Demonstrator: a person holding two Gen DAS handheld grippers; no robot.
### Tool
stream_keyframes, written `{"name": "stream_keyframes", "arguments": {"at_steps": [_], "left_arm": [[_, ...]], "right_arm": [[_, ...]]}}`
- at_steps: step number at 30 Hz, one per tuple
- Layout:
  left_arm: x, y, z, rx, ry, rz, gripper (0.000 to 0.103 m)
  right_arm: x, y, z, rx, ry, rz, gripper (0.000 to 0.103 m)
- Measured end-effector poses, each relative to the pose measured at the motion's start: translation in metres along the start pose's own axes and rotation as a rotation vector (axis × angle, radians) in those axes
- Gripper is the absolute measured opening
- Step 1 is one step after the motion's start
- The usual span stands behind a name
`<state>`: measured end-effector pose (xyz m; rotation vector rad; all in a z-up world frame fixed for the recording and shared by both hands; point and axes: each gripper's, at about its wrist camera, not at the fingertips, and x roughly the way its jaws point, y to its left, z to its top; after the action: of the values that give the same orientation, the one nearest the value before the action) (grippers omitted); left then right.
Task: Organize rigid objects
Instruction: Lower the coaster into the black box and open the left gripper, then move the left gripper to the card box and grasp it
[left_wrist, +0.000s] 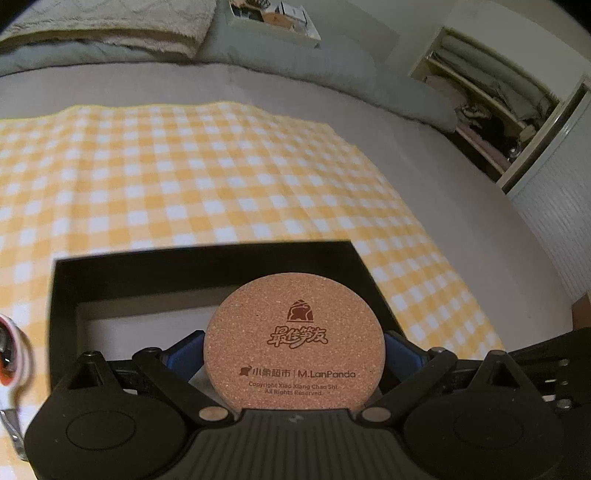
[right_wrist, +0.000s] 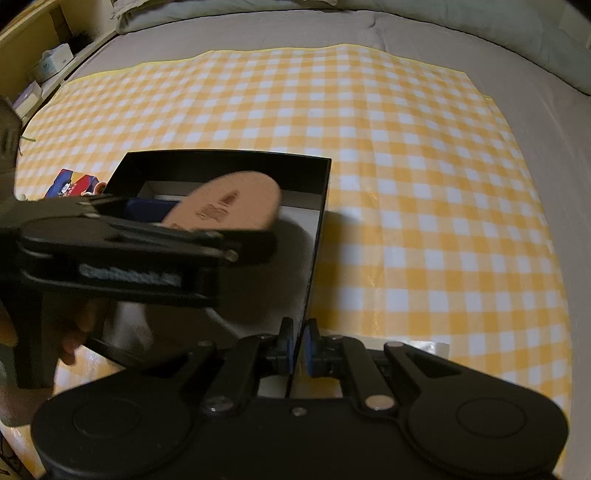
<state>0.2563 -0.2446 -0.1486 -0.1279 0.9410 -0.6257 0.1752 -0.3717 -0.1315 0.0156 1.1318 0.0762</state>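
Note:
A round cork coaster (left_wrist: 295, 339) with printed red-brown writing is clamped edge to edge between the blue pads of my left gripper (left_wrist: 293, 347). It hangs tilted over the open black box (left_wrist: 203, 251). The right wrist view shows the same coaster (right_wrist: 229, 206) above the box's pale floor, with the left gripper (right_wrist: 207, 218) coming in from the left. My right gripper (right_wrist: 299, 347) is shut on the thin right wall of the black box (right_wrist: 321, 206) near its front corner. Much of the box's inside is hidden by the left gripper.
The box stands on a yellow-and-white checked cloth (right_wrist: 406, 184) spread on a grey bed (left_wrist: 443, 155). A small colourful carton (right_wrist: 72, 182) lies left of the box. A red-and-white object (left_wrist: 11, 350) sits at the left edge. A person's hand (right_wrist: 70, 332) holds the left gripper. Pillows lie at the back.

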Motion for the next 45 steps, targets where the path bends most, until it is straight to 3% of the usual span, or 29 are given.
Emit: {"name": "stream_keyframes", "arguments": {"at_steps": [11, 23, 35, 45], "left_arm": [[0.029, -0.005, -0.005, -0.09, 0.047, 0.011, 0.103], [-0.032, 0.001, 0.011, -0.073, -0.013, -0.002, 0.103], [-0.125, 0.02, 0.023, 0.07, -0.107, 0.157, 0.103], [-0.168, 0.055, 0.031, 0.148, -0.191, 0.302, 0.103]], "right_arm": [[0.001, 0.0, 0.002, 0.0, 0.001, -0.005, 0.006], [0.003, -0.002, 0.003, -0.003, 0.002, -0.005, 0.006], [0.002, 0.001, 0.003, -0.014, -0.001, -0.013, 0.006], [-0.001, -0.002, 0.004, -0.004, -0.012, -0.011, 0.006]]}}
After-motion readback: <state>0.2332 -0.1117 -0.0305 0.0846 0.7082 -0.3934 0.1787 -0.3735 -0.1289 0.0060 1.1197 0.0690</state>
